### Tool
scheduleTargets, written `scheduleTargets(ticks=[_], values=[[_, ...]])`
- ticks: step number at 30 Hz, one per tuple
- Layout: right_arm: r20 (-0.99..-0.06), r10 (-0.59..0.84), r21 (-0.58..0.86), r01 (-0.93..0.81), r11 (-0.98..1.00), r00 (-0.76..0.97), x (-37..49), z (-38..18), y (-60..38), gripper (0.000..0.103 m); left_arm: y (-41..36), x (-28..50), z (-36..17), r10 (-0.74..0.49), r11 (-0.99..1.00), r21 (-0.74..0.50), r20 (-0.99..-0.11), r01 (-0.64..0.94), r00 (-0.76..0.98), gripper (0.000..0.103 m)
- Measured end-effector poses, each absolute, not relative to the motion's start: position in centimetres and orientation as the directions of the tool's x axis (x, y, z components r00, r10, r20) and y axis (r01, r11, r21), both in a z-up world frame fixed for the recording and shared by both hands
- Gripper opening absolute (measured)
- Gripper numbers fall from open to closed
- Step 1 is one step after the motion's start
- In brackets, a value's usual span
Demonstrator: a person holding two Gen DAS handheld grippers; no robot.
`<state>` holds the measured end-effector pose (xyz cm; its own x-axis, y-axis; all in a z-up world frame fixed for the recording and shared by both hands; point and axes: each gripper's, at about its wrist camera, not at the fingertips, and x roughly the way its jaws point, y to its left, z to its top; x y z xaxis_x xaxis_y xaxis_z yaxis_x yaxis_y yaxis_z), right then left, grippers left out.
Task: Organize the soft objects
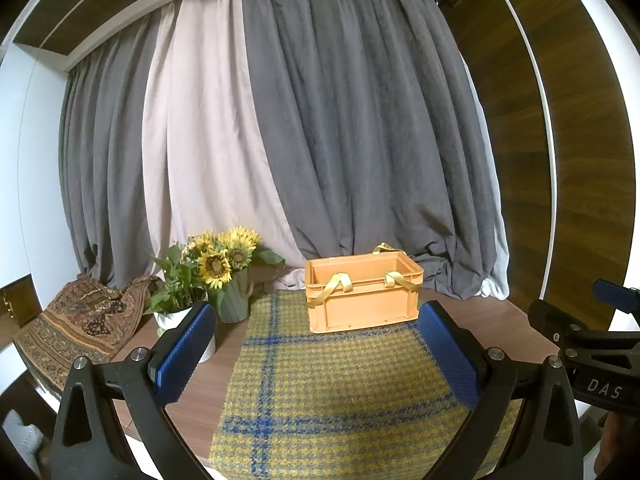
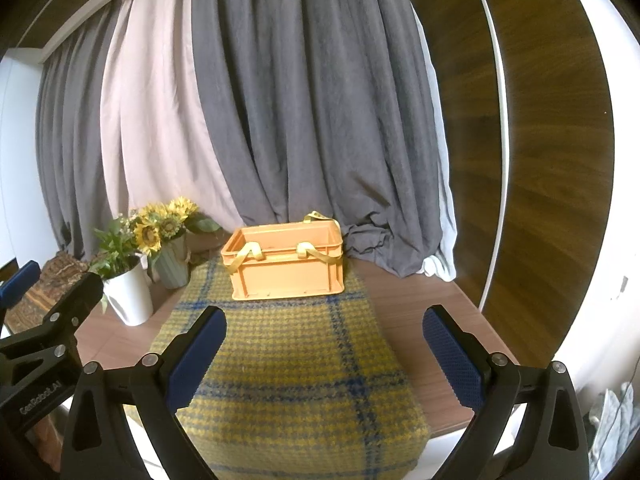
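Observation:
An orange plastic crate (image 1: 362, 296) with yellow strap handles stands on a yellow and blue plaid cloth (image 1: 328, 392) laid over the wooden table; the right wrist view shows the crate (image 2: 286, 264) and the cloth (image 2: 288, 368) too. Its inside looks empty as far as I can see. A patterned brown fabric (image 1: 80, 320) lies bunched at the table's far left. My left gripper (image 1: 316, 356) is open and empty, above the cloth in front of the crate. My right gripper (image 2: 324, 360) is open and empty, also above the cloth short of the crate.
A grey-green vase of sunflowers (image 1: 230, 276) and a white pot with a leafy plant (image 1: 176, 312) stand left of the crate. Grey and pale curtains (image 1: 320, 140) hang behind the table. A wooden wall panel (image 2: 540, 160) is at the right. The right gripper's body (image 1: 588, 352) shows in the left view.

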<state>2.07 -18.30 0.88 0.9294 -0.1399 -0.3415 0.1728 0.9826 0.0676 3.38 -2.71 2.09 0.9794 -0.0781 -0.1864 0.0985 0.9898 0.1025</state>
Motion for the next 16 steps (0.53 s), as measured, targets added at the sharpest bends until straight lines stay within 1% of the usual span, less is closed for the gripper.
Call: scheduleTargets(ticks=[16], values=[[-0.338, -0.139, 0.068, 0.172, 0.983, 0.931, 1.8, 1.17, -18.08, 0.1, -2.98, 3.06, 2.17, -0.064, 0.992, 0.096, -0.17, 0.081, 0.983, 0.103]])
